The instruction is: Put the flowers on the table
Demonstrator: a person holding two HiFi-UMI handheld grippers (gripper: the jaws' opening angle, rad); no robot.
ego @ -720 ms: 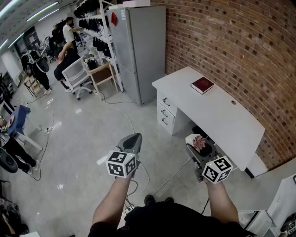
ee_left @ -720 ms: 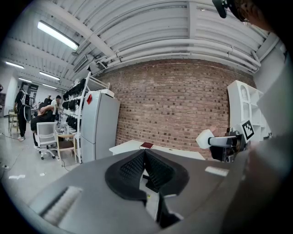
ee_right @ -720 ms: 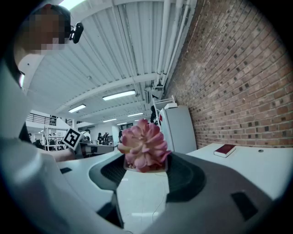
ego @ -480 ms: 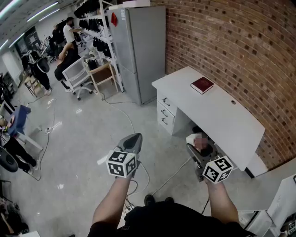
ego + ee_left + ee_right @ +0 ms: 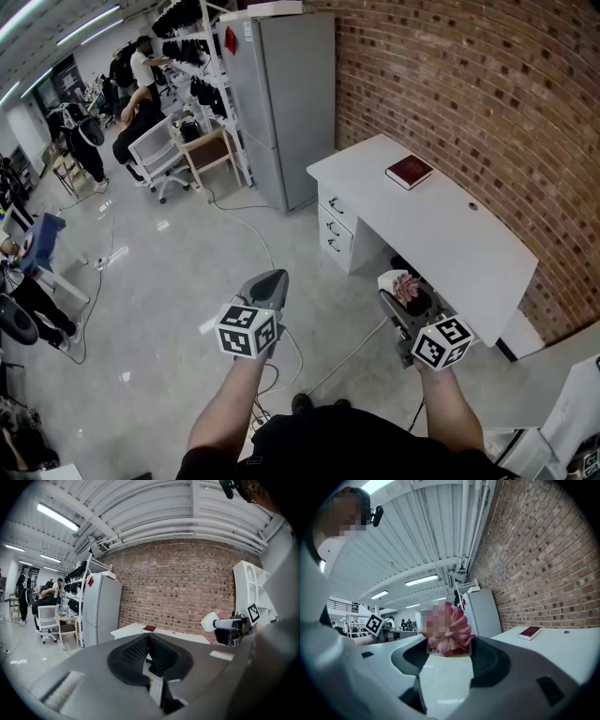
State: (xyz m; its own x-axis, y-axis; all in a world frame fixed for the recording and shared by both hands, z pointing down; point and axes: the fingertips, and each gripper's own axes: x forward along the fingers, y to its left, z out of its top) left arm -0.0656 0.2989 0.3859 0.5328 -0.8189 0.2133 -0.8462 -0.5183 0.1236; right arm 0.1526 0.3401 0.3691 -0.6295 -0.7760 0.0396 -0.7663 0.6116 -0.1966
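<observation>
Right claw point(image 5: 397, 300): it is gripping the flowers point(image 5: 406, 287). Its jaws are standing wide because the pink bunch and its pale base are filling the gap between the pads. It is pointing level, which is keeping the blooms upright.
Flowers: they are riding in the air just beside the near long edge of the bench point(image 5: 441, 230), not yet resting on its top.
Left claw point(image 5: 272, 278): its jaws are meeting with nothing between them. It is hanging well apart from the bench, on the open-floor side, probably idling so that it is not crowding the carrying hand.
Bench: its white top is lying mostly bare against the brick wall. A red book point(image 5: 410, 172) is sitting toward its far end, well apart from the flowers, so the nearer stretch is offering free room.
Step in hand: judging by the hold, the person is carrying the flowers toward the bench, and the setting-down is not yet done.
Next move: it is likely calling for bringing the base over the bench top and seating it flat before the jaws are let go.
Risk: a light, top-heavy bunch could be tipping over if it is released crooked or too near the bench's edge.
</observation>
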